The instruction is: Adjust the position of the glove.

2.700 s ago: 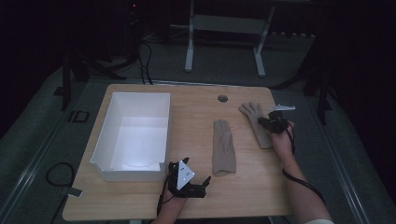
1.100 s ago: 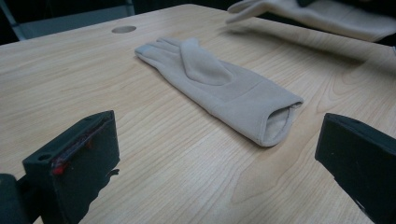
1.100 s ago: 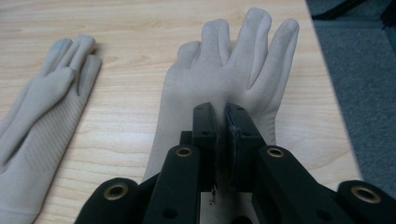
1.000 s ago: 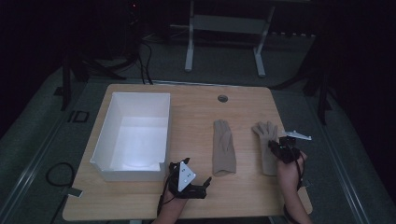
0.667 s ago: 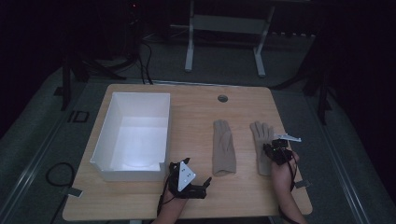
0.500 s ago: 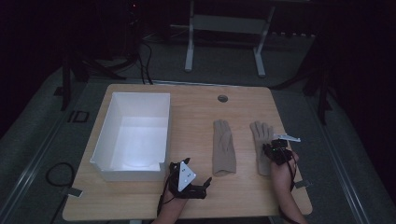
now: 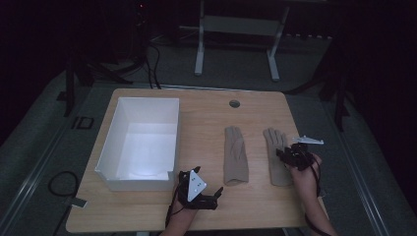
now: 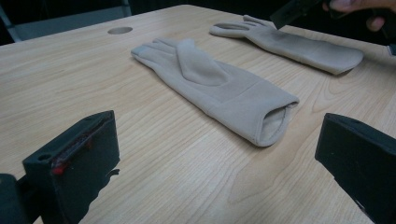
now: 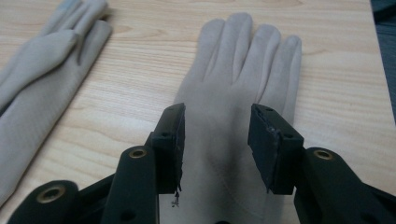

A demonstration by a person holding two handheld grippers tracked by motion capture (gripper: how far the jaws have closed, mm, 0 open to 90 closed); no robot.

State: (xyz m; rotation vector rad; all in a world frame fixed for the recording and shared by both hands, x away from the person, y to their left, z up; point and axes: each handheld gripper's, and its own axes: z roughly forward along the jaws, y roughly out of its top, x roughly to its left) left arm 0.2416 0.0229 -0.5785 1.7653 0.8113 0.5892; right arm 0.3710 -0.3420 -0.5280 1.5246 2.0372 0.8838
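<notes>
In the high view a white box (image 7: 140, 140) sits empty at the left of the desk (image 7: 206, 105), two gloves (image 7: 235, 155) lie flat beside it, and a dark floor surrounds. In the left claw (image 8: 219, 154) view the jaws stand wide before the near glove (image 8: 215, 86). In the right claw (image 9: 217, 140) view the jaws, just opening, stand parted over the right glove (image 9: 233, 84), not pressing it.

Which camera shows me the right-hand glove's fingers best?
The right gripper view: the right-hand glove lies flat, fingers spread, just beyond the open jaws. The high view shows it small; the left gripper view shows it far off.
</notes>
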